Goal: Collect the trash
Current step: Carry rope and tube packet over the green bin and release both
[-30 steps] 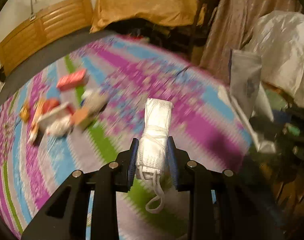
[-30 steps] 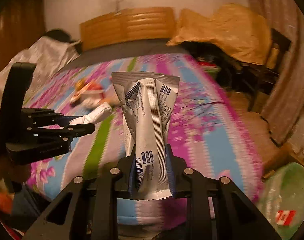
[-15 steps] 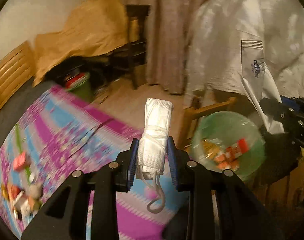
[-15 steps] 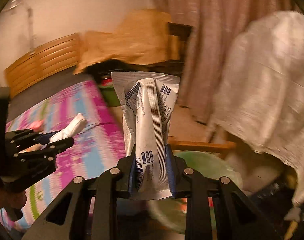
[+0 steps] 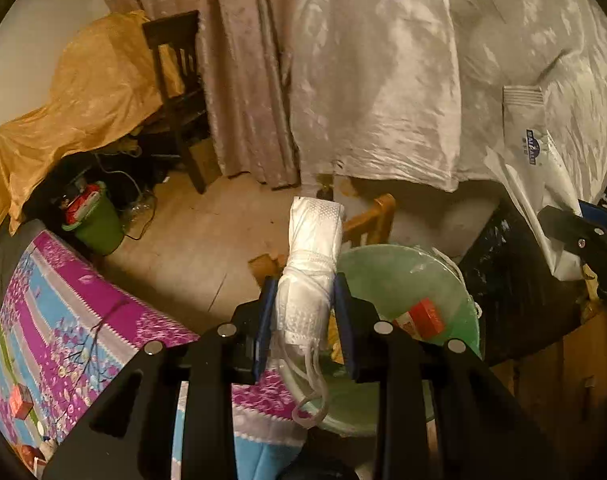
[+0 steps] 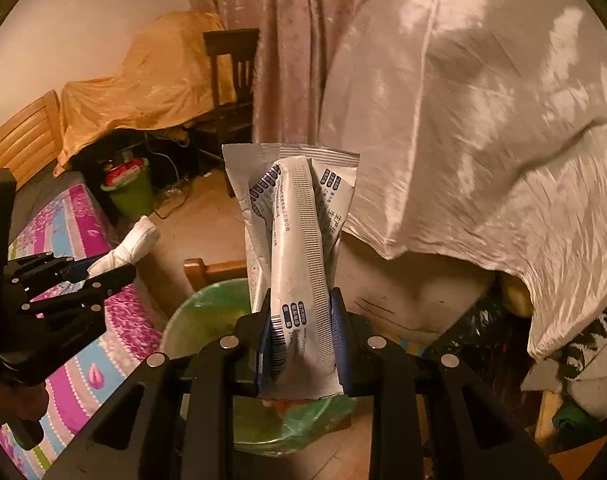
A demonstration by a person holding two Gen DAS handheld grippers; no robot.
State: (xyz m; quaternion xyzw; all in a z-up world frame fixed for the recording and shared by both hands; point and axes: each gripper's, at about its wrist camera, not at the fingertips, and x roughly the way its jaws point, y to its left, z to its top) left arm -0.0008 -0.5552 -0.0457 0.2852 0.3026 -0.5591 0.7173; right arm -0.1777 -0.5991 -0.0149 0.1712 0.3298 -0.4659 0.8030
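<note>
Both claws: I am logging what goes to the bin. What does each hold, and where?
Left claw pinches a rolled white mask near its lower end. Right claw pinches a silver wrapper near its bottom.

The silver wrapper (image 6: pixel 295 248) bears printed characters too small to read.

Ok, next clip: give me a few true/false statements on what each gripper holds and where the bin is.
1. The left gripper is shut on a rolled white face mask. True.
2. The right gripper is empty. False: it clamps a silver wrapper.
3. The green-lined bin already holds a red box. True.
4. The mask lies inside the bin. False: it is gripped above it.
5. A second green bin stands on the bed. False: on the floor.
</note>
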